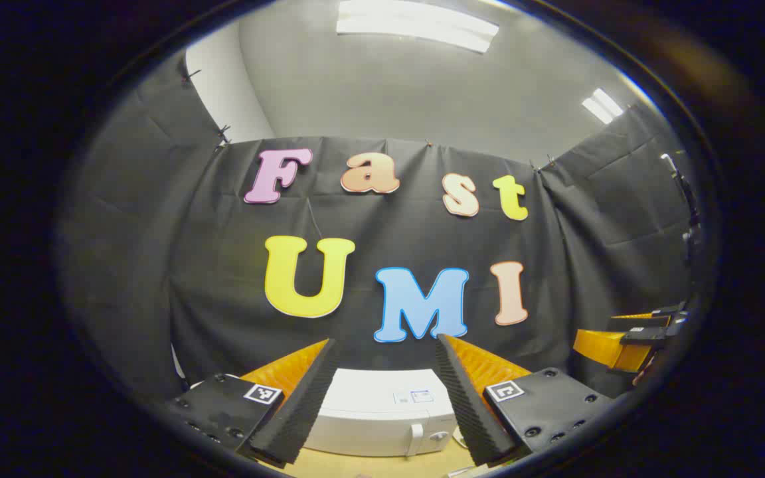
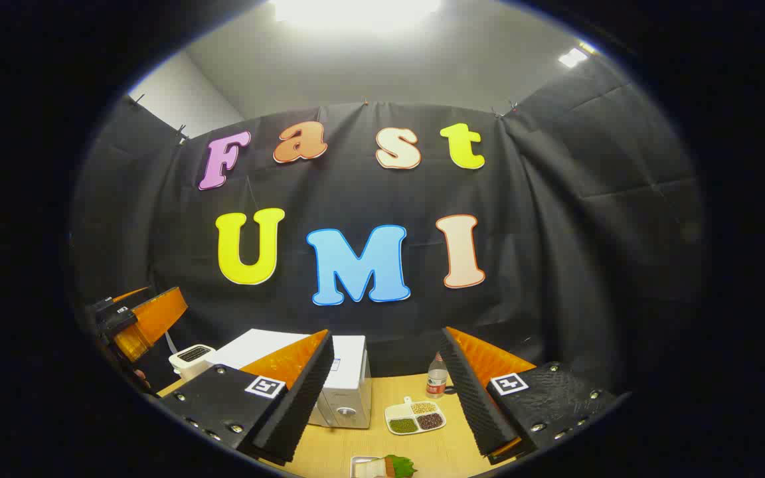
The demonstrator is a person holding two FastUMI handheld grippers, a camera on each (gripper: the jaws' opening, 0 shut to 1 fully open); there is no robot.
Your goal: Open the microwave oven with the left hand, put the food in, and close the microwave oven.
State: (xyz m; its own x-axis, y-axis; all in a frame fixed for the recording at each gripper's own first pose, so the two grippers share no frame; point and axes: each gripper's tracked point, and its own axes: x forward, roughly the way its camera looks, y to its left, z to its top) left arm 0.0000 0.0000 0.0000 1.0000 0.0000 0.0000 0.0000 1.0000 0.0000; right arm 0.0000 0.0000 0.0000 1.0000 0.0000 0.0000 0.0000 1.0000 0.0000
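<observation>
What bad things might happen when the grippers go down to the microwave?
1. The bottle stands upright on the table beside the microwave; a swinging door or arm might tip it.
2. The divided dish of beans lies just in front of the microwave, so the door may sweep it.
3. Both grippers hang high with open jaws; the left gripper could miss the handle.

Held level, fingers spread wide, gripping nothing: left gripper (image 1: pixel 382 398) and right gripper (image 2: pixel 386 405), each showing at the other's edge, three and nine o'clock.
</observation>
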